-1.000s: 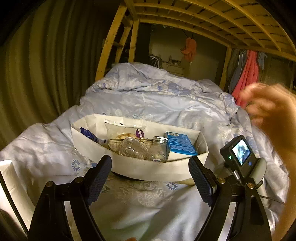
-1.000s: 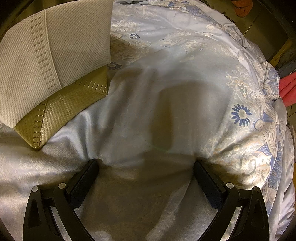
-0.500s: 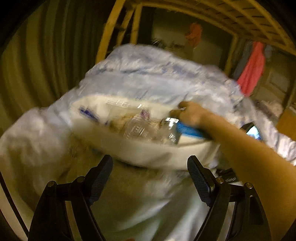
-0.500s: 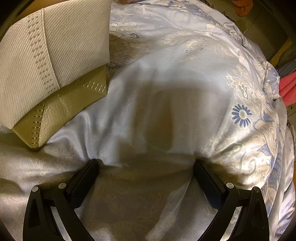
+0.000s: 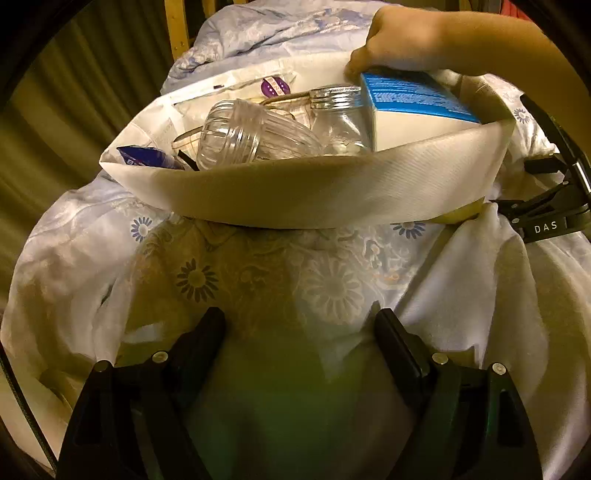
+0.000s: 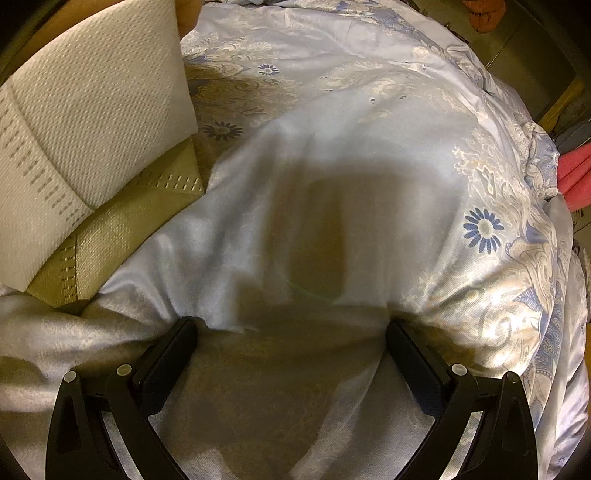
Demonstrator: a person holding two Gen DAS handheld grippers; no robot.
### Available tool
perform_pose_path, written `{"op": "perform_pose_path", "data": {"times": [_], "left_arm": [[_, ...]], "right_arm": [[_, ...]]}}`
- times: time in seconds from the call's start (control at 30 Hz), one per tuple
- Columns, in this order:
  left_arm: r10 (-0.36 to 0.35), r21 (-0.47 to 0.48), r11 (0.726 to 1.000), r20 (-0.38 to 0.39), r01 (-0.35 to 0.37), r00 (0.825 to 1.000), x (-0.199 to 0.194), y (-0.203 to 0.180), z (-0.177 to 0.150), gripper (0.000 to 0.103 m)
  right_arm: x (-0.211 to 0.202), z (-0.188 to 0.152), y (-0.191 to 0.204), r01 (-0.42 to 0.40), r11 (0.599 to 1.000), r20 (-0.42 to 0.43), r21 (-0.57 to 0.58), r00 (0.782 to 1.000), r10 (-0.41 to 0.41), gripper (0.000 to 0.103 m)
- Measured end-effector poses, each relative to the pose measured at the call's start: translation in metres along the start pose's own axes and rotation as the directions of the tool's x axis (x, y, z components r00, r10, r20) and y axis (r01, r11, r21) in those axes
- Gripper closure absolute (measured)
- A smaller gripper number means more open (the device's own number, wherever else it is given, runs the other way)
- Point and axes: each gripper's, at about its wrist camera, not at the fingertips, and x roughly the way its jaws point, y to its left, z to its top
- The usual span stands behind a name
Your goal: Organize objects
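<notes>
In the left wrist view a white fabric bin (image 5: 314,188) sits on a floral duvet. It holds a clear ribbed jar (image 5: 243,134) on its side, an upright glass jar (image 5: 338,118), a blue and white box (image 5: 410,110), a blue packet (image 5: 147,158) and a bag with a purple sticker (image 5: 275,86). A bare hand (image 5: 424,40) grips the box and the bin's far rim. My left gripper (image 5: 299,332) is open and empty, close in front of the bin. My right gripper (image 6: 291,336) is open and empty, resting on the duvet (image 6: 369,184).
The white bin's woven side (image 6: 85,122) fills the upper left of the right wrist view. A black gripper frame marked DAS (image 5: 546,214) lies to the right of the bin. A wooden bed frame (image 5: 181,26) and a ribbed curtain (image 5: 55,92) stand behind.
The bare hand reached into the bin and took hold of the blue box. The left gripper moved closer to the bin and tilted down. The right gripper stayed put.
</notes>
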Motion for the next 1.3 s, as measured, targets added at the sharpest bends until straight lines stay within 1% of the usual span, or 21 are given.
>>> {"op": "perform_pose_path", "data": {"times": [0.07,0.1,0.17,0.2,0.23,0.3,0.33,0.4,0.43,0.5,0.53,0.63,0.67,0.73,0.83,0.87,0.9,1.0,1.1,1.2,1.3], "left_arm": [[-0.019,-0.009,1.000,-0.007,0.019,1.000,0.002,0.002,0.001,0.019],[-0.042,-0.021,0.999,-0.004,0.042,0.999,0.001,0.006,0.001,0.020],[-0.084,-0.029,0.996,0.013,0.085,0.996,-0.005,0.011,0.001,0.025],[-0.114,-0.032,0.993,0.033,0.115,0.993,-0.011,0.016,0.001,0.036],[-0.139,-0.038,0.989,0.058,0.141,0.989,-0.020,0.020,0.001,0.045],[-0.184,-0.036,0.981,0.124,0.190,0.975,-0.040,0.029,0.001,0.050],[-0.206,-0.034,0.976,0.176,0.215,0.963,-0.057,0.034,0.001,0.050],[-0.222,-0.047,0.969,0.274,0.244,0.936,-0.085,0.045,-0.002,0.050],[-0.231,-0.057,0.962,0.344,0.266,0.910,-0.103,0.051,-0.004,0.050],[-0.242,-0.065,0.952,0.435,0.298,0.868,-0.125,0.059,-0.009,0.050],[-0.249,-0.062,0.947,0.483,0.316,0.840,-0.137,0.058,-0.009,0.050],[-0.261,-0.053,0.933,0.579,0.355,0.772,-0.158,0.061,-0.011,0.047],[-0.260,-0.049,0.931,0.603,0.361,0.754,-0.162,0.062,-0.012,0.045],[-0.255,-0.043,0.930,0.636,0.364,0.728,-0.169,0.065,-0.012,0.042],[-0.248,-0.055,0.926,0.655,0.373,0.713,-0.173,0.068,-0.004,0.042],[-0.259,-0.051,0.920,0.666,0.389,0.700,-0.175,0.070,-0.007,0.042],[-0.272,-0.045,0.914,0.666,0.402,0.694,-0.175,0.068,-0.004,0.042],[-0.297,-0.034,0.909,0.648,0.416,0.701,-0.174,0.071,0.001,0.042],[-0.310,-0.043,0.905,0.611,0.422,0.728,-0.167,0.068,0.002,0.042],[-0.356,-0.055,0.887,0.550,0.458,0.755,-0.159,0.066,0.005,0.042],[-0.357,-0.066,0.890,0.515,0.451,0.780,-0.153,0.061,0.006,0.042]], "right_arm": [[0.000,0.000,-0.001,-0.001,1.000,0.000,0.001,1.000,0.001,0.000],[0.000,0.000,-0.001,-0.001,1.000,0.000,0.001,1.000,0.001,0.000],[0.001,0.001,-0.001,-0.001,1.000,0.000,0.000,1.000,0.001,0.000],[0.001,0.001,-0.002,-0.001,1.000,0.000,0.000,1.000,0.001,0.000],[0.001,0.001,-0.002,-0.001,1.000,0.000,0.000,1.000,0.001,0.000],[0.001,0.002,-0.002,-0.001,1.000,0.001,0.000,1.000,0.001,0.000],[0.001,0.002,-0.002,-0.001,1.000,0.001,0.000,1.000,0.001,0.000],[0.001,0.002,-0.003,-0.002,1.000,0.000,0.000,1.000,0.002,0.000],[0.001,0.002,-0.003,-0.002,1.000,0.000,0.001,1.000,0.002,0.000],[0.001,0.002,-0.003,-0.002,1.000,0.000,0.001,1.000,0.002,0.000],[0.001,0.002,-0.003,-0.002,1.000,0.000,0.001,1.000,0.002,0.000],[0.002,0.003,-0.004,-0.002,1.000,0.000,0.001,1.000,0.002,0.000],[0.002,0.003,-0.004,-0.002,1.000,0.000,0.001,1.000,0.002,0.000],[0.002,0.003,-0.005,-0.002,1.000,0.001,0.001,1.000,0.002,0.000],[0.001,0.003,-0.005,-0.003,1.000,0.005,-0.001,1.000,0.003,0.000],[0.001,0.003,-0.005,-0.003,1.000,0.007,-0.001,1.000,0.003,0.000],[0.001,0.003,-0.005,-0.003,1.000,0.008,-0.001,1.000,0.003,0.000],[0.000,0.003,-0.002,-0.003,1.000,0.008,-0.001,1.000,0.003,0.000],[0.003,0.005,-0.006,-0.006,1.000,0.008,-0.001,1.000,0.006,0.000],[0.007,0.010,-0.010,-0.010,1.000,0.009,0.000,1.000,0.010,0.000],[0.005,0.008,-0.010,-0.011,1.000,0.009,0.001,1.000,0.011,0.000]]}}
